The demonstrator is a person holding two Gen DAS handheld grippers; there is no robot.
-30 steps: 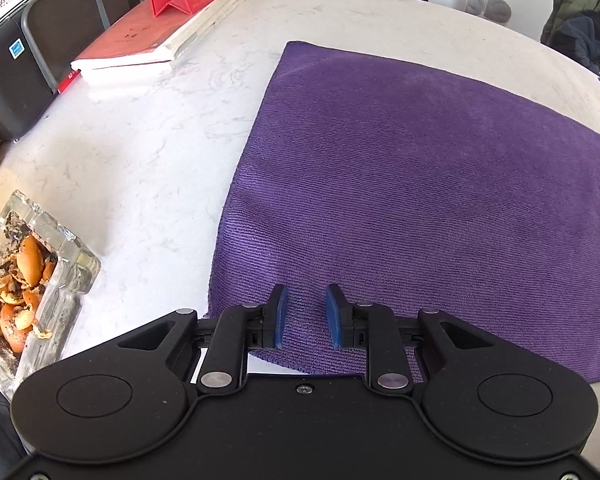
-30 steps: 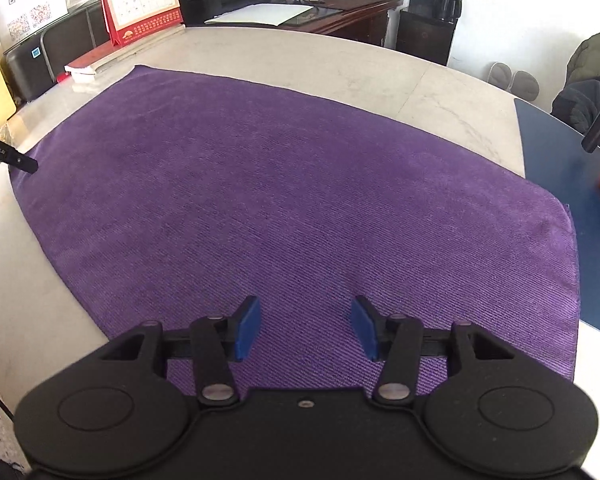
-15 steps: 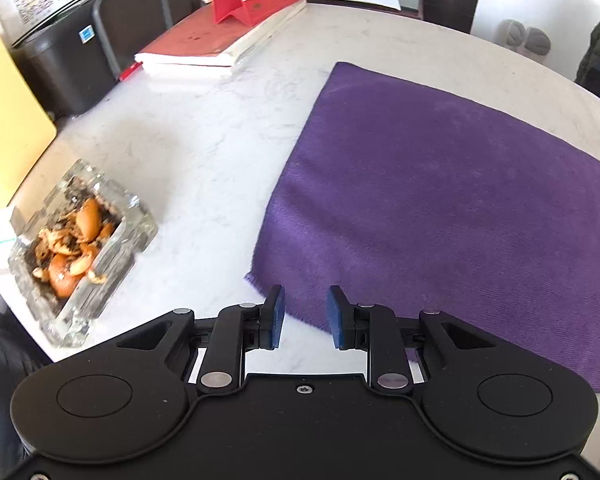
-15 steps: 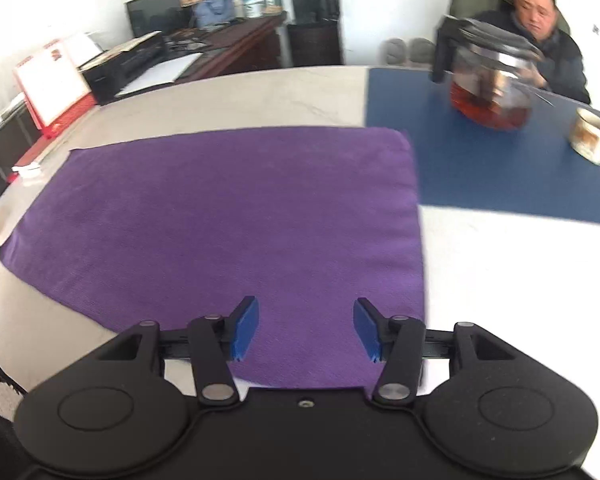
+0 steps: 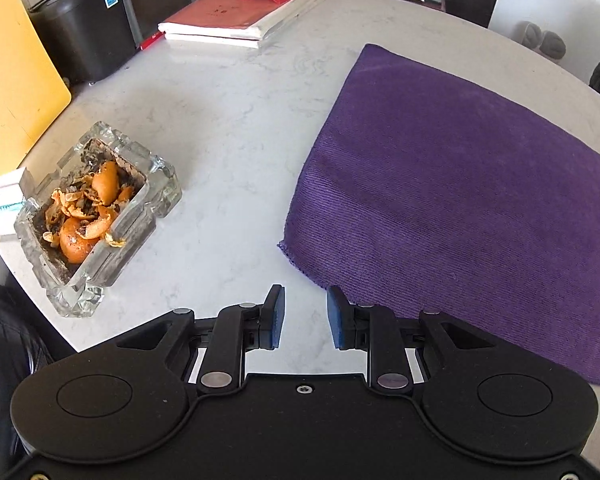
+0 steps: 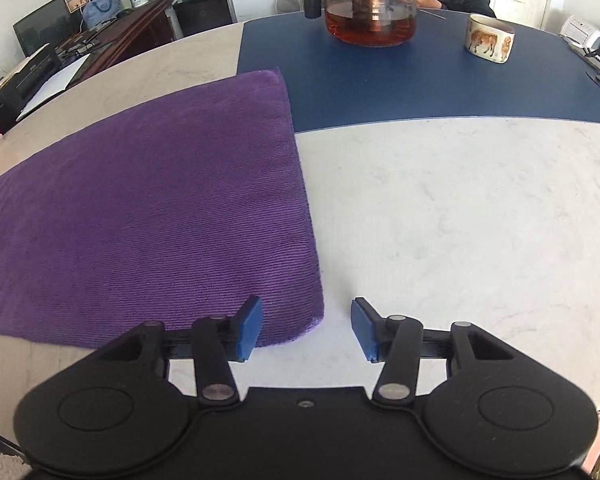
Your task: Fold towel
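A purple towel (image 5: 460, 184) lies flat and spread out on the white marble table (image 5: 219, 128). In the left wrist view my left gripper (image 5: 306, 317) hovers just short of the towel's near left corner, its blue pads a small gap apart with bare table between them. In the right wrist view the same towel (image 6: 147, 208) fills the left half. My right gripper (image 6: 306, 328) hangs over the towel's near right corner; its jaws are closing, the corner lies below the gap, and the pads do not press on it.
A glass ashtray (image 5: 95, 216) full of orange peel sits left of the towel near the table edge. Books and a red calendar (image 5: 251, 12) lie at the back. On the blue mat (image 6: 420, 76) stand a glass teapot (image 6: 370, 0) and a cup (image 6: 490, 38); a person sits behind.
The left gripper slid left from over the towel's edge to just off its near left corner. The right gripper swung right from the towel's middle to its near right corner and narrowed slightly.
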